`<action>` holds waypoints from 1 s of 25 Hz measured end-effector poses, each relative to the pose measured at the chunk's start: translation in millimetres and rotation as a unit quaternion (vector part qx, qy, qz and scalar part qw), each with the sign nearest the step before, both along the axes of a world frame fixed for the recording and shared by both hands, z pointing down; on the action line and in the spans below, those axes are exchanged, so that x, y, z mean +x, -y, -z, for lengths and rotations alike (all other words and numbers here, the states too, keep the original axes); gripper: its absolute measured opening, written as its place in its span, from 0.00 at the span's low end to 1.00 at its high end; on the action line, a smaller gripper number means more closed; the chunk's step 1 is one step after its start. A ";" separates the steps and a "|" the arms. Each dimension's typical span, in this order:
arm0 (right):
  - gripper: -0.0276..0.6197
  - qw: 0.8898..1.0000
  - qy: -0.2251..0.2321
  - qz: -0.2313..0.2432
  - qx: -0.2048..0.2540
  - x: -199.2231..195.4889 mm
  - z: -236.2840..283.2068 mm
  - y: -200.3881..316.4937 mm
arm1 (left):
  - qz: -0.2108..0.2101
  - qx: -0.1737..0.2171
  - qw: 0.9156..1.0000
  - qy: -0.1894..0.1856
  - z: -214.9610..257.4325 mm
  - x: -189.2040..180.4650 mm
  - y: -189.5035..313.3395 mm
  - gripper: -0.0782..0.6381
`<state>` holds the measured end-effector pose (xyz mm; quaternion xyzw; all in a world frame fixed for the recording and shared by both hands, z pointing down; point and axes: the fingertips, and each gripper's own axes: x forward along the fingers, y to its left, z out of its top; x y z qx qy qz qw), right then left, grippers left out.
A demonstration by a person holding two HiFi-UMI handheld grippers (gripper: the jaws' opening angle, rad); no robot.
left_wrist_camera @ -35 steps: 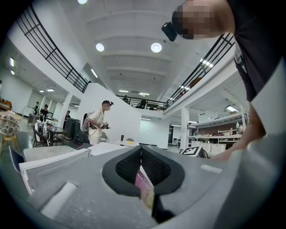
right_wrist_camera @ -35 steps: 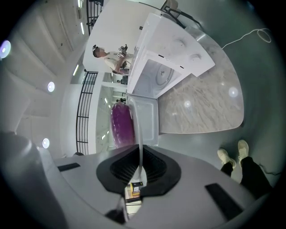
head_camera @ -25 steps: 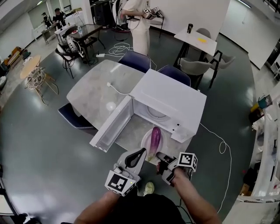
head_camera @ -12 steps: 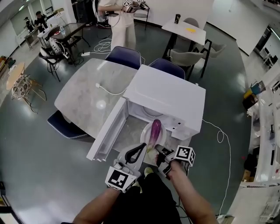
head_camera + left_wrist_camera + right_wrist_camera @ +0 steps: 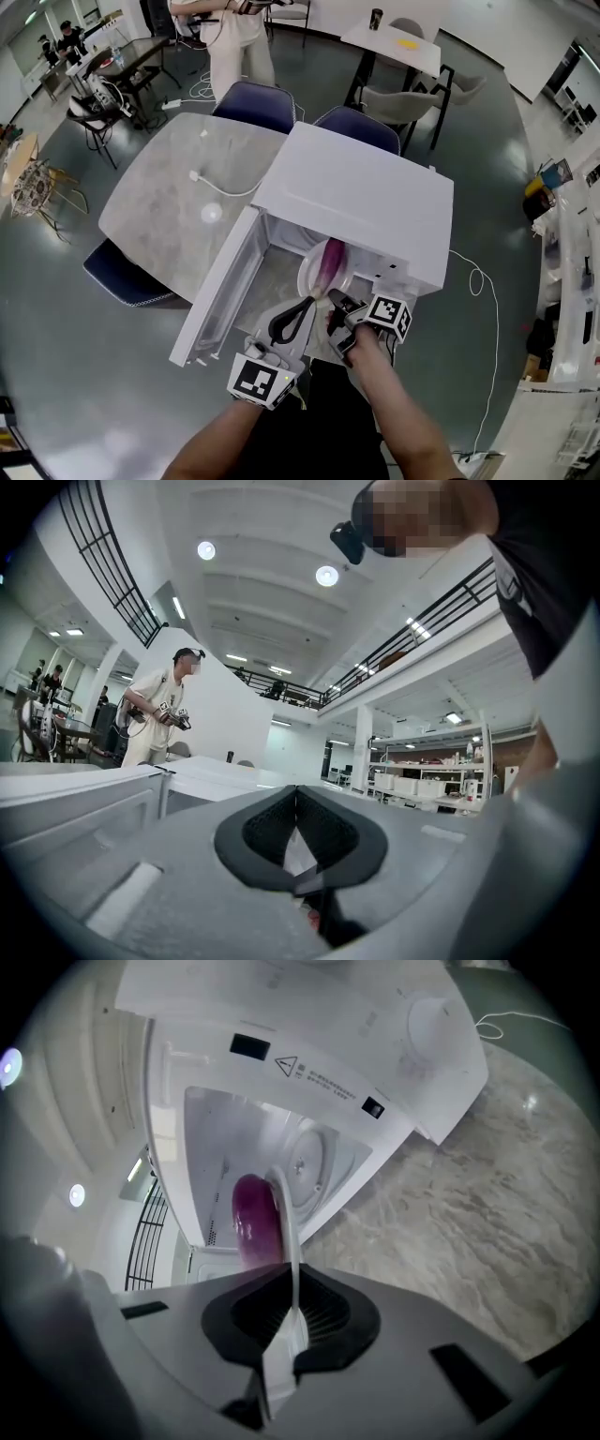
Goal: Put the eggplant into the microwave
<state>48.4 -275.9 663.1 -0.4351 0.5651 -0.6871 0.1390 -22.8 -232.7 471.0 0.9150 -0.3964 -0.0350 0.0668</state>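
Observation:
A purple eggplant lies on a white plate. My right gripper is shut on the plate's near rim, which runs between its pads. The plate's far half sits in the mouth of the white microwave, whose door hangs open to the left. The turntable shows inside behind the eggplant. My left gripper is just left of the plate, with its pads together and nothing seen past them.
The microwave stands on a grey marble table with a white power lead. Dark blue chairs ring the table. A person stands beyond it. A white cable lies on the floor at right.
Both grippers have moved forward and down toward the microwave. The plate with the eggplant went from in front of the opening to partly inside it.

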 end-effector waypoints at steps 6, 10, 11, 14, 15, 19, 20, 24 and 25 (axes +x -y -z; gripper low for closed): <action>0.07 1.000 -0.004 -0.030 -0.005 3.0 -29.5 30.6 | 0.001 -0.006 1.000 -0.001 -25.8 -2.0 18.8 0.12; 0.07 0.999 -0.003 -0.041 -0.017 4.1 -46.0 44.4 | 0.002 -0.010 1.000 0.001 -37.7 -5.6 24.3 0.12; 0.07 0.999 -0.001 -0.044 -0.019 4.0 -48.5 47.2 | 0.002 -0.011 1.000 0.002 -40.1 -6.1 25.8 0.12; 0.07 0.998 0.002 -0.053 -0.022 4.1 -53.2 55.1 | 0.003 -0.013 1.000 0.003 -45.1 -7.3 31.6 0.12; 0.07 0.998 0.001 -0.056 -0.023 4.6 -54.0 57.9 | 0.004 -0.014 1.000 0.004 -45.9 -7.8 33.8 0.12; 0.07 0.997 -0.016 -0.075 -0.010 10.3 -52.4 72.3 | 0.005 -0.019 1.000 0.002 -47.1 -10.0 43.1 0.12; 0.07 0.996 -0.022 -0.082 -0.003 12.0 -51.7 76.5 | 0.006 -0.019 1.000 0.002 -47.8 -10.5 45.5 0.12; 0.07 0.992 -0.039 -0.115 0.023 20.2 -51.8 87.7 | 0.006 -0.021 1.000 0.002 -52.9 -10.2 49.3 0.12; 0.07 0.991 -0.040 -0.121 0.028 21.4 -51.8 89.7 | 0.006 -0.021 1.000 0.003 -53.9 -10.1 49.7 0.12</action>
